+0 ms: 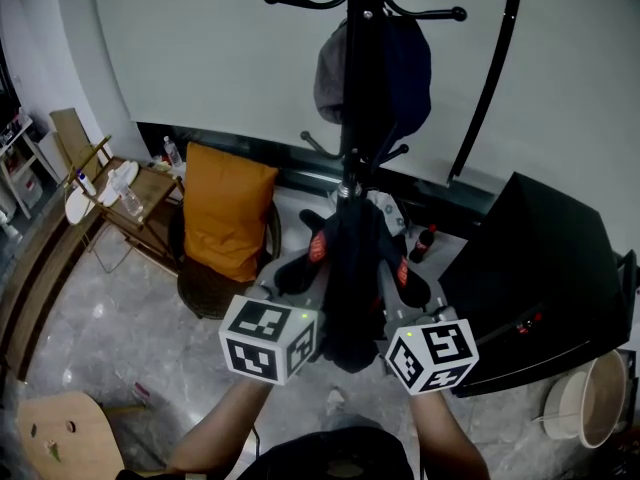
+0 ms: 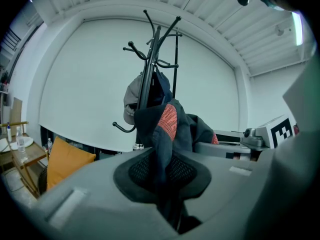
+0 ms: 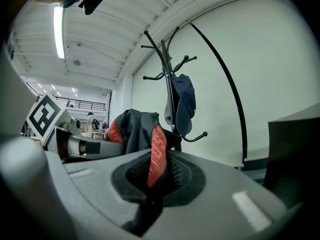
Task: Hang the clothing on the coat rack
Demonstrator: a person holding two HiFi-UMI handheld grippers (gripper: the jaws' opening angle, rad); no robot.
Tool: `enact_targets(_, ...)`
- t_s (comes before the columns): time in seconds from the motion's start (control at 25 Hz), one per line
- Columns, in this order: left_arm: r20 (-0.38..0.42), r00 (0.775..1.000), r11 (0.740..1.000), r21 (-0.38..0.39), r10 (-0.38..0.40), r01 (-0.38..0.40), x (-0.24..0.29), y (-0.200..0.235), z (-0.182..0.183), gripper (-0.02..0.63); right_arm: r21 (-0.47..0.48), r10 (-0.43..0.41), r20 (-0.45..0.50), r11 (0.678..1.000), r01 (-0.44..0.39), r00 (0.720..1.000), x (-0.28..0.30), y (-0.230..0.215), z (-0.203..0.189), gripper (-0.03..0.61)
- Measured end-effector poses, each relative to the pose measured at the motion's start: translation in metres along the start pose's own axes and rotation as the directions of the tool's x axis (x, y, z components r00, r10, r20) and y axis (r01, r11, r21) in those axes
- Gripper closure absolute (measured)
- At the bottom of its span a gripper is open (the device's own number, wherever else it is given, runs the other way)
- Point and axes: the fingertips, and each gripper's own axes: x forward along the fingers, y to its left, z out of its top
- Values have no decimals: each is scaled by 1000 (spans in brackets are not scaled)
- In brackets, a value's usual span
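A dark garment (image 1: 352,288) with red patches hangs bunched between my two grippers, right in front of the black coat rack (image 1: 362,98). My left gripper (image 1: 300,273) is shut on one edge of it; in the left gripper view the cloth (image 2: 165,129) runs down between the pads of that gripper (image 2: 162,184). My right gripper (image 1: 405,278) is shut on the other edge, and a red strip of the garment (image 3: 156,154) is pinched in that gripper (image 3: 150,186). A grey and navy cap (image 1: 372,68) hangs on an upper hook. The rack (image 2: 149,64) (image 3: 169,74) stands just beyond the cloth.
An orange cushion (image 1: 225,213) sits on a round chair to the left of the rack. A black cabinet (image 1: 545,298) stands at the right, with a curved black lamp pole (image 1: 490,78) behind it. At the far left is a wooden side table (image 1: 125,198); a white bucket (image 1: 590,398) is at lower right.
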Motion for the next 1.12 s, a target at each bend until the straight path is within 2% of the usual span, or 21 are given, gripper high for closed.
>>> enact_targets(0.44, -23, 999, 1000, 5, 22, -22, 41, 16, 0, 566, 23, 18, -3, 1000, -18, 1000, 35, -26, -4, 558)
enact_targets(1.12, -34, 998, 999, -6, 45, -45, 77, 37, -2, 566, 27, 56, -30, 998, -55, 998, 72, -42, -15, 558)
